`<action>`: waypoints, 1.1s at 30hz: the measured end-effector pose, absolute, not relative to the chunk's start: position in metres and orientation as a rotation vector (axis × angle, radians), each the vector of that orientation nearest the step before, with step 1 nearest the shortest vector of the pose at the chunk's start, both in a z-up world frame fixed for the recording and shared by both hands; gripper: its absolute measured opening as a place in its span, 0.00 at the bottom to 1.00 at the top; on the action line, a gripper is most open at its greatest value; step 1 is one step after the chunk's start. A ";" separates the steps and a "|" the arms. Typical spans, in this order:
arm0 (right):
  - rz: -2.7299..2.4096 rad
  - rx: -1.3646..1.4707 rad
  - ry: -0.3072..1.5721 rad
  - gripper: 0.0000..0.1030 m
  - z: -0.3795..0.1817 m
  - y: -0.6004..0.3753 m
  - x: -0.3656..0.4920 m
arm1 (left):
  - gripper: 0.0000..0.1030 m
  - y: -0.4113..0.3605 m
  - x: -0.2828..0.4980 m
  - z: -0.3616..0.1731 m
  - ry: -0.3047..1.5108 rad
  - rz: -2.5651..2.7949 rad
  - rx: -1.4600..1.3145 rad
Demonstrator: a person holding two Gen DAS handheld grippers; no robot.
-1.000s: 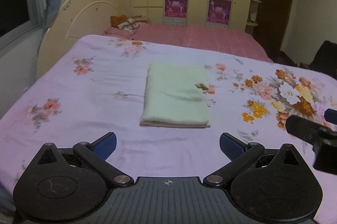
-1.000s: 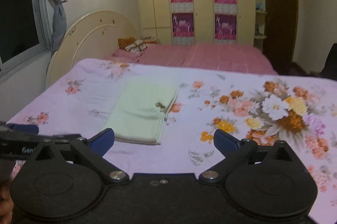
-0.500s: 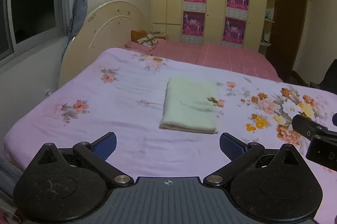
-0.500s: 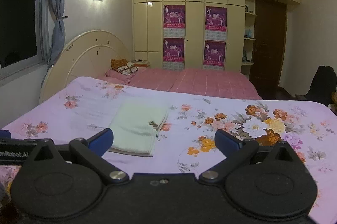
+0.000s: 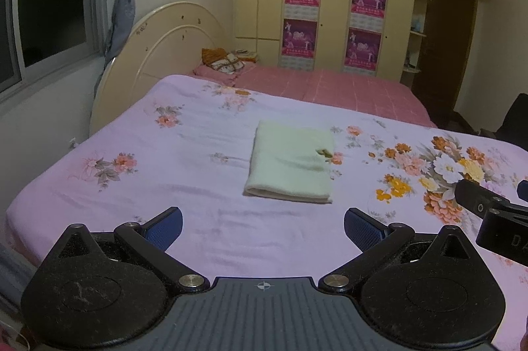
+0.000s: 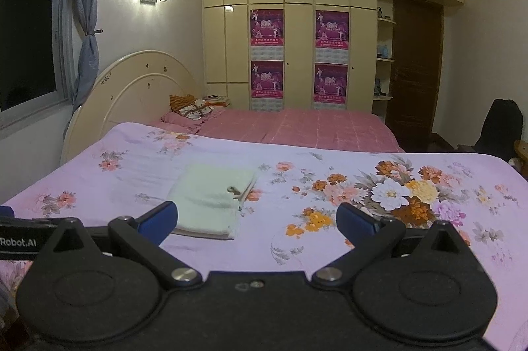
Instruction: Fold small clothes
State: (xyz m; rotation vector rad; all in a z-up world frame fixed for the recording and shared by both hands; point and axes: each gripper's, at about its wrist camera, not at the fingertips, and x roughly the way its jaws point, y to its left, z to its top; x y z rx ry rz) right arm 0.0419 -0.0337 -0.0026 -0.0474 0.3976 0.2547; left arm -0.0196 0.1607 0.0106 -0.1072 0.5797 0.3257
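Now both grippers hang apart w/ jaws wide, holding nothing: left gripper [image 5: 263, 224], right gripper [image 6: 256, 217]. Folded pale-green cloth [image 5: 292, 163] lies flat, mid floral bedspread [image 5: 184, 159], ahead of both.

The pale green cloth [image 5: 292, 165] lay folded into a neat flat rectangle on the bed [image 5: 184, 153], small tag up.

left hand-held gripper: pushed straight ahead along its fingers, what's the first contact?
Probably the floral bedsheet just short of the folded pale-green cloth; the left hand-held gripper, open and empty, lines up with that cloth, though depth is unclear.
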 end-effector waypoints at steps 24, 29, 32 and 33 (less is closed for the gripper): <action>0.274 -0.048 0.398 0.99 -0.002 -0.025 0.035 | 1.00 0.162 -0.021 0.009 0.581 0.338 -0.114; 0.274 -0.050 0.401 0.99 -0.003 -0.023 0.036 | 1.00 0.163 -0.019 0.008 0.586 0.333 -0.112; 0.275 -0.050 0.404 0.99 -0.003 -0.023 0.036 | 1.00 0.163 -0.018 0.008 0.586 0.330 -0.108; 0.275 -0.049 0.404 0.99 -0.004 -0.024 0.037 | 1.00 0.164 -0.016 0.008 0.588 0.329 -0.106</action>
